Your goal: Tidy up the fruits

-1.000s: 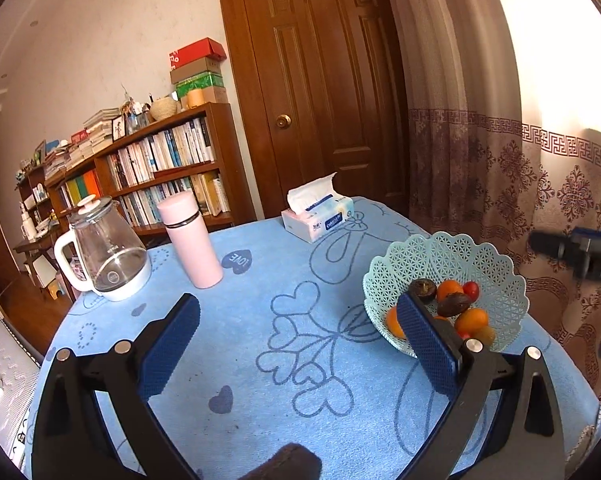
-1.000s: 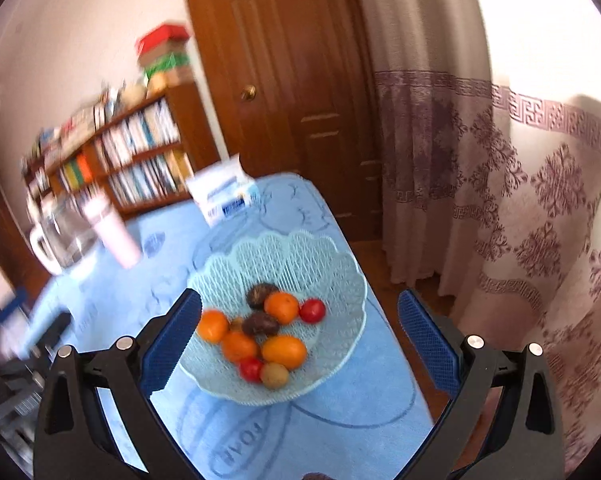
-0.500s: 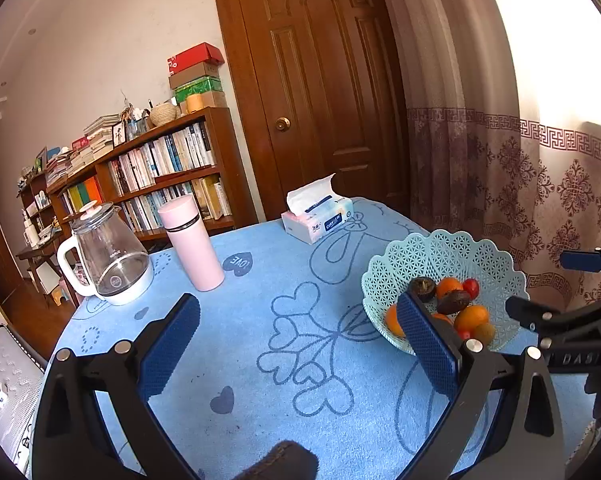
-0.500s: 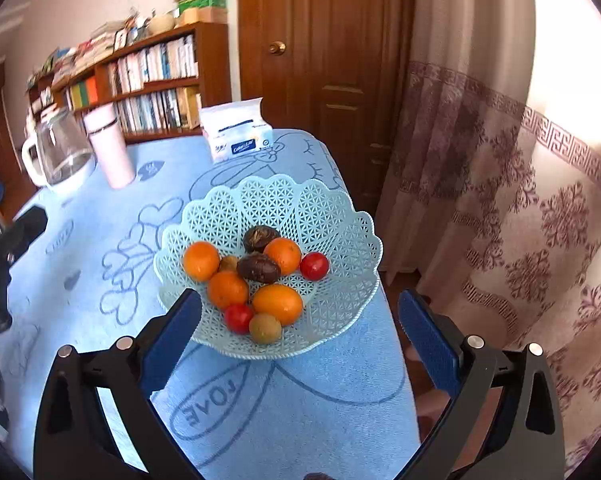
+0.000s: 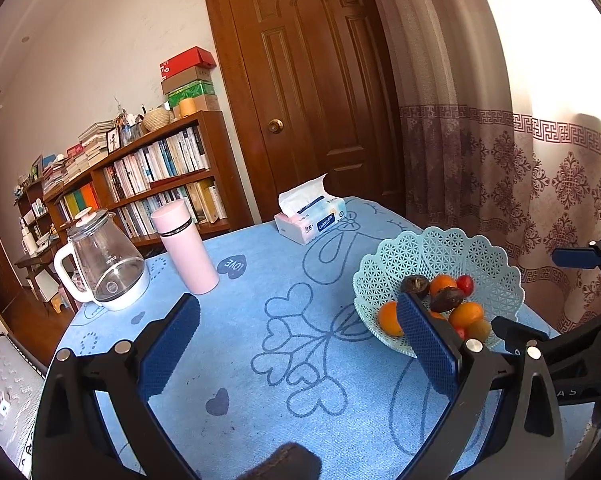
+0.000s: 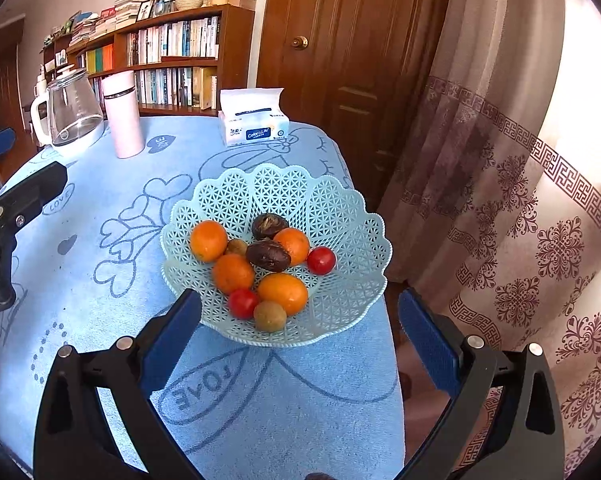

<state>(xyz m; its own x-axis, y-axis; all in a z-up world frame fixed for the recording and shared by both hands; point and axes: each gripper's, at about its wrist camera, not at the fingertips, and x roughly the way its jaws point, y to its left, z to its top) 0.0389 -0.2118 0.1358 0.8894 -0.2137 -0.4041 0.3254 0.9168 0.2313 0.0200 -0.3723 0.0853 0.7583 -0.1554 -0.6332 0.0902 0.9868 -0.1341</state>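
Blue-padded tongs on both sides, nothing pinched. Right gripper [image 6: 298, 344] has its jaws spread wide above the near table edge, with the near rim of the fruit basket [image 6: 332, 208] showing between the pads. Left gripper [image 5: 296, 344] is likewise spread wide over the blue tablecloth [image 5: 260, 360], with only cloth and heart prints in the gap; its right pad overlaps the basket's left side in the left wrist view. Basket [image 5: 452, 248] is pale mint lattice plastic with a scalloped rim, sitting at the table's right edge near the curtain [image 6: 500, 200]. All fruit is inside it, piled toward the near-centre: four oranges [image 6: 282, 293], two small red fruits [image 6: 321, 260], one at the right and one near the front, two dark brown wrinkled fruits [image 6: 268, 255] on top of the pile, and two small brownish-green ones, one at the front rim [image 6: 270, 316]. Farther back on the cloth: tissue pack [image 6: 256, 124] behind the basket, pink thermos [image 6: 122, 114] upright to its left, and glass kettle [image 6: 70, 110] on a white base just beside the thermos. Beyond the table: bookshelf [image 5: 152, 184] against the wall, brown door [image 5: 312, 92] to its right.
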